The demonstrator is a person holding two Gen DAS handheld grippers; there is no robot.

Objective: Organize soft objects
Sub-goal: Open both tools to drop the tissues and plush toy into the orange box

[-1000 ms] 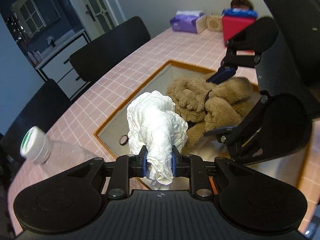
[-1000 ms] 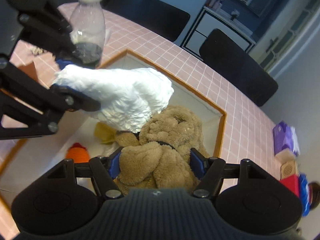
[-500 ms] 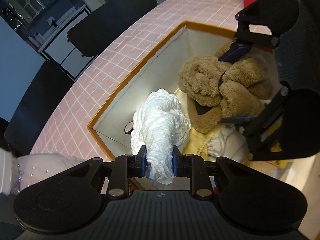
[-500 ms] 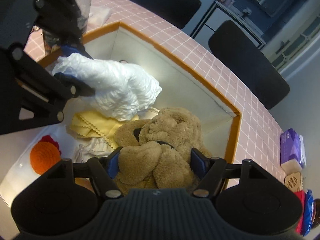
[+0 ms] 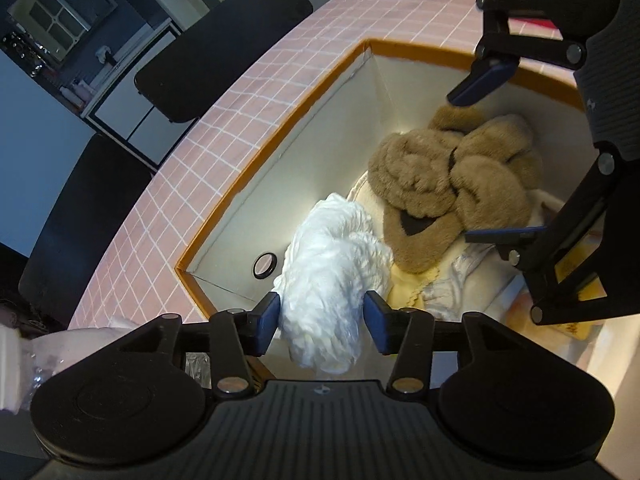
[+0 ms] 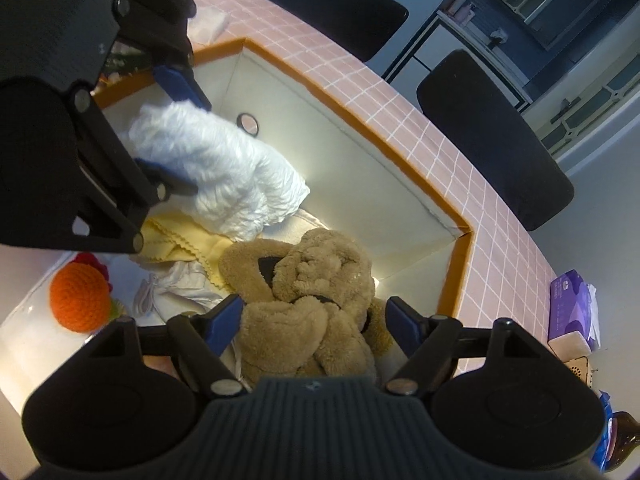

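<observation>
The left gripper [image 5: 320, 316] has just been opening: a second ago its blue fingers [image 5: 266, 322] pinched the white crumpled cloth [image 5: 332, 280] tight, and now they stand clear on both sides, the cloth loose between them with a gap at each pad. It sags down into the near left of the box [image 5: 280, 132], its far end lying on the yellow cloth [image 5: 404, 284] and against the brown plush toy [image 5: 452, 188].

The right gripper [image 6: 316, 326] straddles the plush toy [image 6: 316, 300] with its fingers [image 6: 224, 320] spread wide. In the left wrist view they frame the toy without visibly pressing, and the toy already lies on the pile of linens, so I read this grip as let go too, though the contact on the far pad is hard to make out.

Outward, the box sits sunk among pink tiles on the table [image 5: 256, 92], its orange rim lit from inside. An orange crocheted ball [image 6: 80, 298] rests at the near left of the box in the right wrist view.

Both soft things now appear delivered; the next move would likely be lifting both hands out.
</observation>
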